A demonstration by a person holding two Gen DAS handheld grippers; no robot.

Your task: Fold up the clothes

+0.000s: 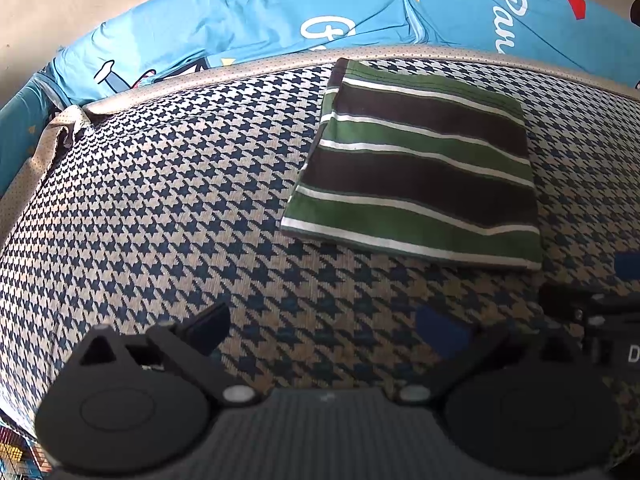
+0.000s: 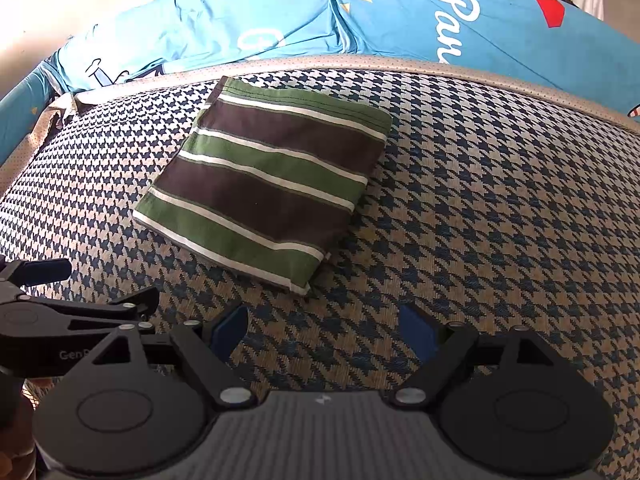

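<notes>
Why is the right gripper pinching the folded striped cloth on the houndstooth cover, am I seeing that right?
Not quite. The right gripper is open and empty, short of the folded striped cloth, which lies on the houndstooth cover. The right wrist view shows this.

Striped garment (image 2: 264,184): folded into a flat rectangle, green, brown and white bands.
Houndstooth cushion (image 2: 500,208): lies under the garment.
Right gripper (image 2: 324,332): just short of the garment's near corner, jaws wide, nothing between.
Left gripper (image 2: 60,300): near, beside the garment's left corner.
Blue printed fabric (image 2: 400,20): beyond the garment's far edge.
</notes>
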